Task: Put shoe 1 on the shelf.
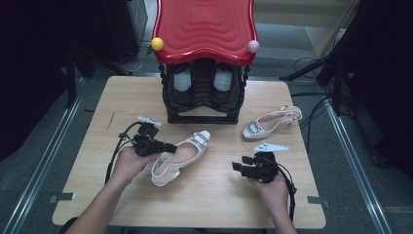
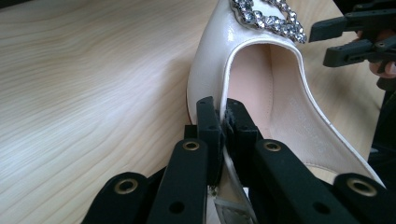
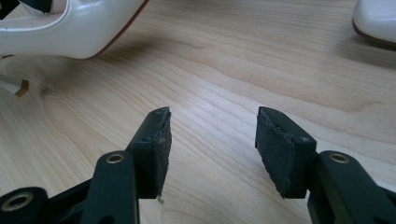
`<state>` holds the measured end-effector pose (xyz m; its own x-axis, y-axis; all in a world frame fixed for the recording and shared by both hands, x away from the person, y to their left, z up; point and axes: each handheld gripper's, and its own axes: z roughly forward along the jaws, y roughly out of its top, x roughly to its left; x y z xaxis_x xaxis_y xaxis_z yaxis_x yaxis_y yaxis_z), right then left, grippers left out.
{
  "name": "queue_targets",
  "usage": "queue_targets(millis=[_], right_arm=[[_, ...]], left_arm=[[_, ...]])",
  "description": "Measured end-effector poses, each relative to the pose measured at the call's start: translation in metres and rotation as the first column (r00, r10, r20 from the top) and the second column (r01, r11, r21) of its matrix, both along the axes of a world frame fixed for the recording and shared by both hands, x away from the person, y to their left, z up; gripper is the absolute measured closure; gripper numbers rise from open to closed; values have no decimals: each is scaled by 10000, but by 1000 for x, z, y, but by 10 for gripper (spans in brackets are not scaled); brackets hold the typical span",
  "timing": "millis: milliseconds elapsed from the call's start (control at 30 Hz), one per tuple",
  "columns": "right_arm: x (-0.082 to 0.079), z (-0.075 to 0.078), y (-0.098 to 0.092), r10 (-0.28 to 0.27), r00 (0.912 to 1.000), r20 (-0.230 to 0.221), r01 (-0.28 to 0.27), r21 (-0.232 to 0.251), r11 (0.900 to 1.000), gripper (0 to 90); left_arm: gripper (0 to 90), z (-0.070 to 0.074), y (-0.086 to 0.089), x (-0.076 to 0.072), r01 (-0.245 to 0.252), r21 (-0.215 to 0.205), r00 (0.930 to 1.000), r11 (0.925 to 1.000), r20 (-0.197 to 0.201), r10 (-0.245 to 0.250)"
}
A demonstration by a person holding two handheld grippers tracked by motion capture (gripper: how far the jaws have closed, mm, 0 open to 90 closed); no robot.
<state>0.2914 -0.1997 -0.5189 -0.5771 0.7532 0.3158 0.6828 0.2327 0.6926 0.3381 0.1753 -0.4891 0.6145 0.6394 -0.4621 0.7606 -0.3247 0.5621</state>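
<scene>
Wooden bench (image 1: 97,146) seen from above, with a person's forearms coming in from the bottom edge, each hand holding a black two-jaw gripper. Left gripper (image 1: 168,146) is clenched on the side rim of a cream shoe (image 1: 181,156); in the left gripper view its jaws pinch the thin rim of that shoe (image 2: 243,70) from both sides, one pad inside and one outside. This shoe lies near the middle of the bench, its toe and a sparkling buckle (image 1: 199,139) pointing toward the far side, its slingback strap toward the person. Right gripper (image 1: 238,163) sits low over the bench, to the right of the shoe and apart from it, its jaws spread with nothing between them; the right gripper view shows bare wood between its pads (image 3: 159,149). A second cream shoe (image 1: 270,124) with the same kind of buckle lies farther right, near the bench's right edge. At the far edge stands a black rack (image 1: 202,97) with a glossy red top (image 1: 204,29), a yellow ball (image 1: 157,44) on one front corner and a pink ball (image 1: 253,46) on the other. Dark shoes (image 1: 202,85) sit inside the rack.
</scene>
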Motion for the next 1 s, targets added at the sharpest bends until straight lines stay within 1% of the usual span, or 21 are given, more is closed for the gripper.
queue_targets(millis=[133, 267, 333, 367, 400, 433, 467, 500, 533, 567, 633, 667, 700, 733, 767, 867, 900, 933, 967, 1000], right_arm=[[-4, 0, -5, -164, 9999, -7, 164, -14, 9999, 466], [-7, 0, -7, -273, 9996, 31, 273, -20, 9996, 466], [-9, 0, -7, -301, 9995, 24, 301, -11, 9995, 466], [-9, 0, -7, -279, 9996, 65, 279, 4, 9996, 466], [-9, 0, -6, -280, 9996, 41, 280, 5, 9996, 466], [-9, 0, -5, -252, 9997, 60, 252, -4, 9997, 466], [-9, 0, -4, -225, 9997, 37, 225, -36, 9997, 466], [-9, -1, -3, -179, 9998, 43, 179, -30, 9998, 466], [-9, -1, -1, -158, 9999, 42, 158, -52, 9999, 466], [-9, -1, 0, -95, 9999, 38, 95, -49, 9999, 466], [-8, -2, 4, -28, 10000, 67, 28, -64, 10000, 466], [-8, -3, 5, 36, 10000, 46, -36, -95, 9999, 466], [-8, -3, 7, 84, 10000, 16, -84, -123, 9999, 466], [-8, -3, 9, 128, 9999, 19, -128, -153, 9998, 467], [-8, -3, 10, 172, 9998, 47, -171, -152, 9997, 468], [-9, -3, 13, 238, 9997, 54, -237, -176, 9996, 470], [-9, -3, 14, 260, 9996, 73, -259, -186, 9995, 470], [-9, -3, 14, 289, 9996, 75, -287, -207, 9994, 471], [-9, -3, 15, 301, 9995, 102, -299, -196, 9994, 472], [-10, -3, 16, 320, 9994, 131, -318, -180, 9993, 475]], left_arm=[[867, -5, -19, 1, 407, 103, 9992, 9991, -41, -407], [865, -12, -37, 2, 611, 198, 9981, 9979, -114, -609], [863, -15, -44, 3, 621, 283, 9980, 9977, -164, -616], [863, -18, -46, 5, 573, 294, 9983, 9979, -110, -570], [863, -21, -47, 6, 534, 301, 9985, 9981, -132, -530], [862, -23, -48, 7, 534, 314, 9983, 9981, -245, -526], [861, -26, -49, 8, 495, 329, 9985, 9982, -236, -488], [857, -26, -49, 9, 487, 206, 9984, 9986, -302, -481], [853, -26, -49, 8, 481, 266, 9986, 9985, -249, -474], [847, -25, -50, 8, 520, 381, 9986, 9979, -104, -516], [795, -23, -49, 7, 561, -1, 9983, 9984, -172, -561], [771, -22, -49, 7, 537, 3, 9984, 9986, -157, -537], [769, -19, -49, 5, 549, 128, 9984, 9984, 108, -550], [766, -18, -49, 4, 649, 167, 9978, 9978, 132, -651], [759, -15, -49, 2, 707, 204, 9974, 9973, 153, -710], [727, -6, -45, -2, 750, 133, 9962, 9971, 433, -755], [722, -2, -43, -4, 749, 83, 9958, 9972, 525, -752], [714, 2, -40, -5, 738, 123, 9951, 9972, 656, -745], [714, 6, -36, -6, 732, 90, 9949, 9973, 693, -737], [714, 8, -32, -7, 650, 16, 9947, 9979, 800, -649]])
